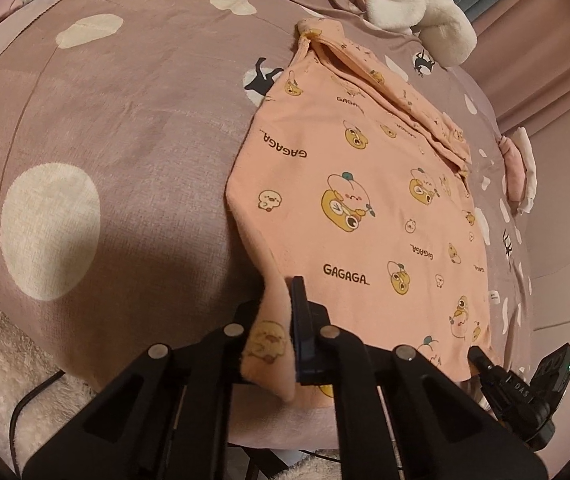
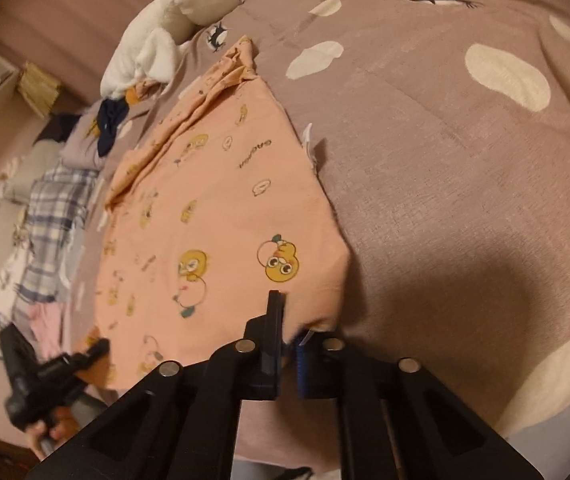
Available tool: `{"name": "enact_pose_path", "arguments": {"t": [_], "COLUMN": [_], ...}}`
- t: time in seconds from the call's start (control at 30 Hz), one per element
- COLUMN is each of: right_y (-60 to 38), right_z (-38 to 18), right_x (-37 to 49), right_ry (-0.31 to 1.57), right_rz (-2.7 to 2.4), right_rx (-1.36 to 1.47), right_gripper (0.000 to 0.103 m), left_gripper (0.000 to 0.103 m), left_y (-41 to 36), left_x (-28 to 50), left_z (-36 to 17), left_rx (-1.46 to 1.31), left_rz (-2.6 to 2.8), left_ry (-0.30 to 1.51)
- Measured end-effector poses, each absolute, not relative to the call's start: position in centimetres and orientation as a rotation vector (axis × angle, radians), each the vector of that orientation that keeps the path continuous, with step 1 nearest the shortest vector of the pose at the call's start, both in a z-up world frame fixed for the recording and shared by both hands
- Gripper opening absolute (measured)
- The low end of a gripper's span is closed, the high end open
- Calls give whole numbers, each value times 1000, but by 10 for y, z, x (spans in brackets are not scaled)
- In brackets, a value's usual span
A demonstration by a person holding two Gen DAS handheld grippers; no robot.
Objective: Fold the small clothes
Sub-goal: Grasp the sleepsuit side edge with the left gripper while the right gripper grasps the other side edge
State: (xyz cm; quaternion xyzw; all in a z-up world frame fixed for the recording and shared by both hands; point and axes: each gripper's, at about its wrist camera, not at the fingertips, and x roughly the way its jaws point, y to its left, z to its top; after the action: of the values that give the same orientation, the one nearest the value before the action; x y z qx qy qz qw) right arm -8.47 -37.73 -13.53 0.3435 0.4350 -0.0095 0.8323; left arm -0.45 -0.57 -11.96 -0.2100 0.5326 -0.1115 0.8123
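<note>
A: Where is the garment now?

B: The peach garment (image 1: 365, 200) lies flat on the spotted bed cover (image 1: 125, 120), directly ahead of both claws. Its near hem is at the claws, and its long axis runs straight away from them, toward the white plush toy (image 1: 413, 4) at the far end.

A: Which way does it point?

B: The bunched, folded-over part is at the far end, so the hem is toward the person. In the left wrist view, 1 flap is folded along the far right edge.

A: And the claws?

B: The left gripper (image 1: 285, 344) is closed on the near left corner of the hem; the cloth stands up between its fingers. The right gripper (image 2: 289, 344) is closed on the near right corner; a bit of cloth edge is pinched there. Each claw shows in the other's view, at the opposite corner of the hem.

A: Anything beside it?

B: In the right wrist view, a plaid cloth (image 2: 53, 216) lies to the left of the garment.
</note>
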Motion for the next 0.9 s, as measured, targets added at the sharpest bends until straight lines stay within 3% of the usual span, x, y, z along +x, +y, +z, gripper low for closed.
{"name": "enact_pose_path", "arguments": {"t": [0.9], "right_y": [-375], "right_z": [-117], "right_x": [-81], "right_ry": [856], "right_rz": [13], "right_rx": [719], "right_gripper": [7], "left_gripper": [6], "left_y": [-12], "left_x": [1], "left_z": [-99], "left_rx": [-401], "left_rz": [-253], "left_ry": [1079]}}
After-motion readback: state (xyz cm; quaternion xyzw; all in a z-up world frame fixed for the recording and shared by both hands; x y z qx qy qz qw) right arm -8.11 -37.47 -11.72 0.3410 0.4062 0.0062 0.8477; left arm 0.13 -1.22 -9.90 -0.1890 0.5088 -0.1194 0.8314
